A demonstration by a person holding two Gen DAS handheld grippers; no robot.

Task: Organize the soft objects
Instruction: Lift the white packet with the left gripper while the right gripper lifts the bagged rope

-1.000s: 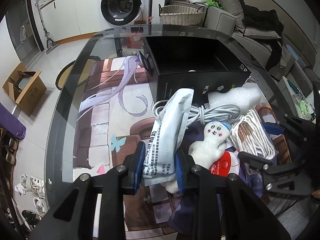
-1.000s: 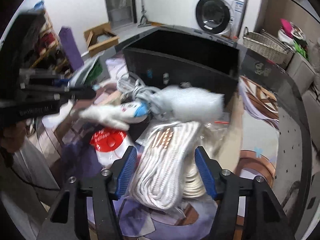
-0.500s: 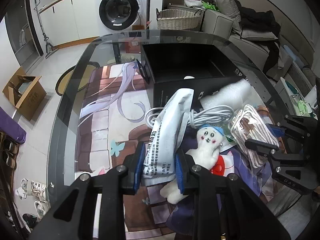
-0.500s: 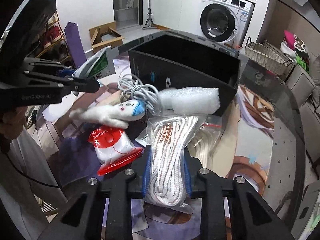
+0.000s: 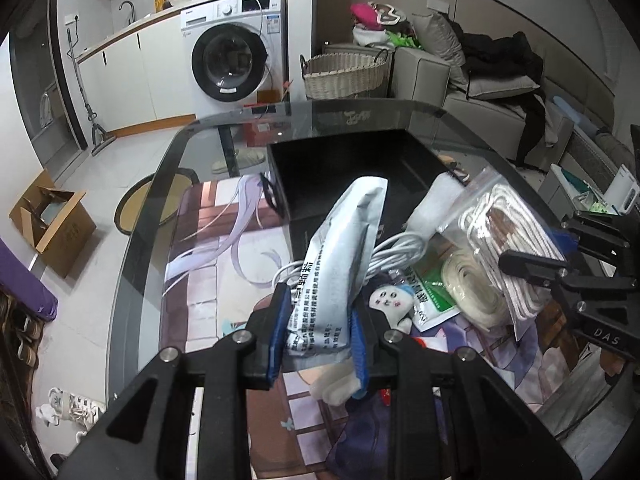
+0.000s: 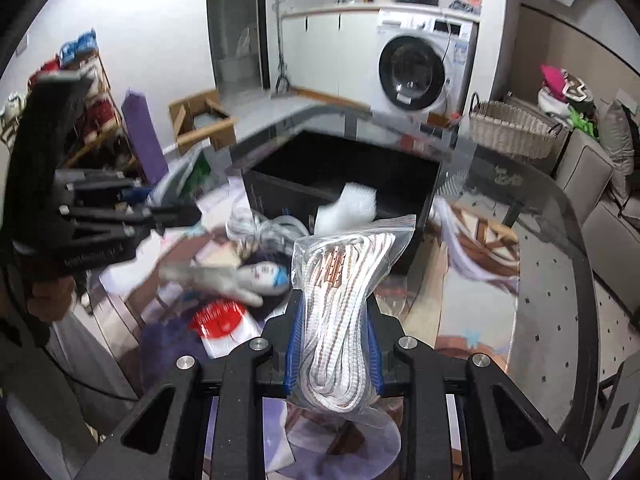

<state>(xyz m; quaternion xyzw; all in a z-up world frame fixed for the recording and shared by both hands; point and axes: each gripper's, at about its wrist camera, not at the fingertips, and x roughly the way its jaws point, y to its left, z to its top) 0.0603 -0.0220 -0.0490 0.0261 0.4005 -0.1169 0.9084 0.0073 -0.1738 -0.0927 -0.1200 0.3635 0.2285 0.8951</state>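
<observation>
Your left gripper [image 5: 320, 334] sits low in the centre of the left wrist view, its blue-padded fingers [image 5: 280, 332] closed on a white and grey printed plastic pouch [image 5: 344, 248] that slants up toward the open black box [image 5: 352, 164] at mid-frame. Your right gripper [image 6: 331, 344], at the lower centre of its own view, is clamped around a clear zip bag of coiled white rope [image 6: 344, 288], lifted off the pile. Below the pouch, a small white plush doll with blue hair [image 5: 390, 302] lies on the glass-topped table [image 5: 152, 208], beside a coiled white cable [image 5: 392, 252] and a white foam sheet [image 5: 440, 204] leaning on the box.
</observation>
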